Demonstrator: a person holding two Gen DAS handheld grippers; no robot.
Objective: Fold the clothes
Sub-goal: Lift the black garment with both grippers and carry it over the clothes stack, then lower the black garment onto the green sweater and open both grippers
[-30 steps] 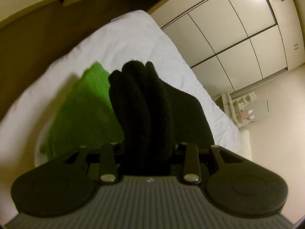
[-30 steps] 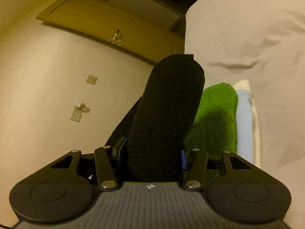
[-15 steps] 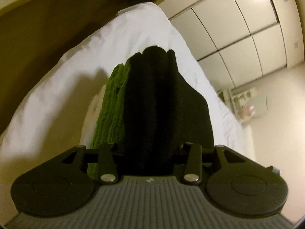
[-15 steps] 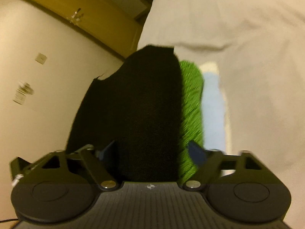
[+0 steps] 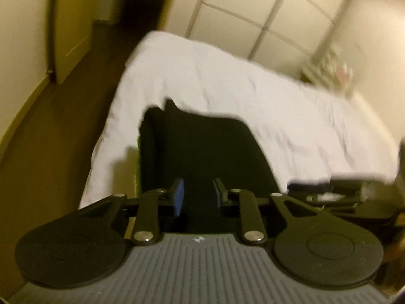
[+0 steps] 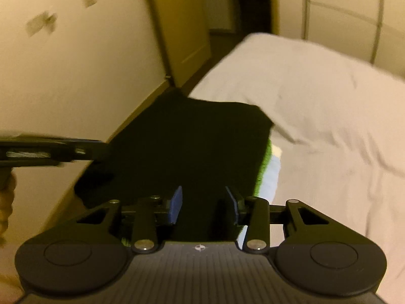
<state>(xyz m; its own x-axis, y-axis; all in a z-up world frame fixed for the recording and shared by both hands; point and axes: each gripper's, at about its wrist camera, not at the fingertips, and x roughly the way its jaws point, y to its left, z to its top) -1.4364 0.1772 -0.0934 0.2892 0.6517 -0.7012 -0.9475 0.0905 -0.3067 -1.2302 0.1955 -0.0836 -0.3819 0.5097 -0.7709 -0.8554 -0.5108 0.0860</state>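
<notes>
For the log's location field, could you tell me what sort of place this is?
Most likely a bedroom: a bed with white bedding, a panelled wardrobe behind it, and folded clothes stacked on the bed under both open grippers, left and right.

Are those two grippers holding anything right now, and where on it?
Nothing is held. The left gripper and right gripper are both open above the folded black garment, which lies on the pile on the bed.

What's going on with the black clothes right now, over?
Left gripper open, right gripper open. Black garment lies folded atop green garment on white bed. Nothing in the way.
</notes>
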